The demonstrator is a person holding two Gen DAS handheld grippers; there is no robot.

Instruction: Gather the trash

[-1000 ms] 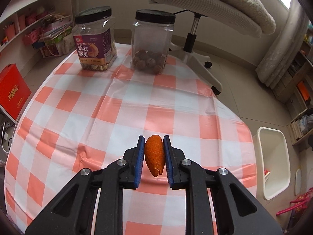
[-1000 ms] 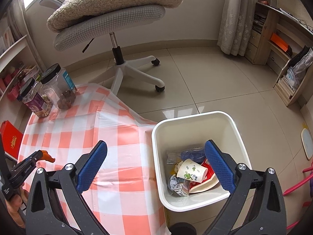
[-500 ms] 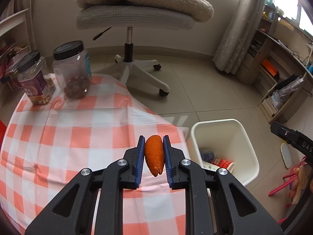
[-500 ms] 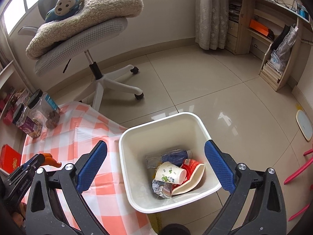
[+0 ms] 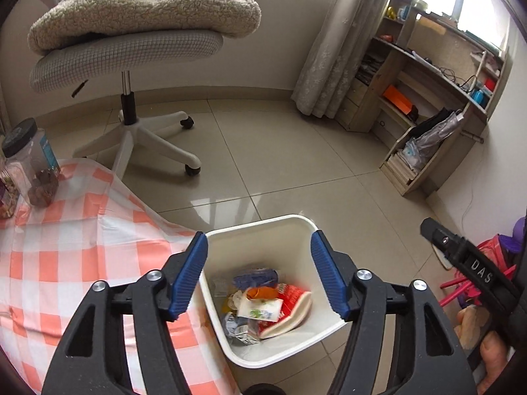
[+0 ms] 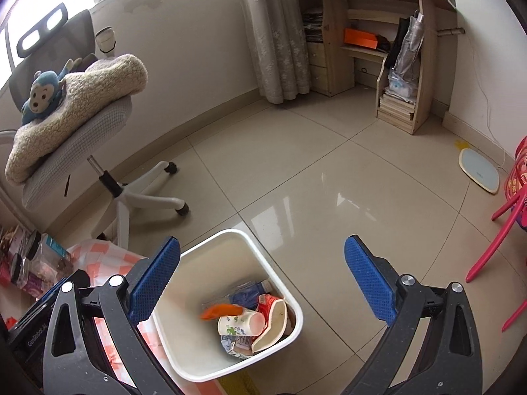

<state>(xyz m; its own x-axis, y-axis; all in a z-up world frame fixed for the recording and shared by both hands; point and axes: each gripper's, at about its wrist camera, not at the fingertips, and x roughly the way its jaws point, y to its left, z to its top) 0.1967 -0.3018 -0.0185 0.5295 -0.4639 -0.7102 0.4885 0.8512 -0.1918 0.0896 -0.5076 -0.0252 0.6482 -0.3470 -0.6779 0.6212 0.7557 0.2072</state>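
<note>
My left gripper (image 5: 260, 276) is open and empty, right above the white trash bin (image 5: 263, 227) on the floor beside the table. The orange piece of trash (image 5: 262, 293) lies in the bin on top of a paper cup (image 5: 260, 309), a red and white wrapper and other litter. In the right wrist view the same orange piece (image 6: 220, 311) shows in the bin (image 6: 230, 237) next to the paper cup (image 6: 240, 324). My right gripper (image 6: 263, 283) is open and empty, above the bin's right side and the floor.
The table with the orange and white checked cloth (image 5: 66, 247) lies left of the bin, with two snack jars (image 5: 29, 164) at its far edge. An office chair (image 5: 131, 65) with a blanket stands behind. A wooden shelf unit (image 5: 428, 115) and a red stool (image 6: 500, 217) stand at the right.
My left gripper swung right from the table to above the bin and opened. The orange piece left its jaws and now lies in the bin. My right gripper shifted right, staying open.
</note>
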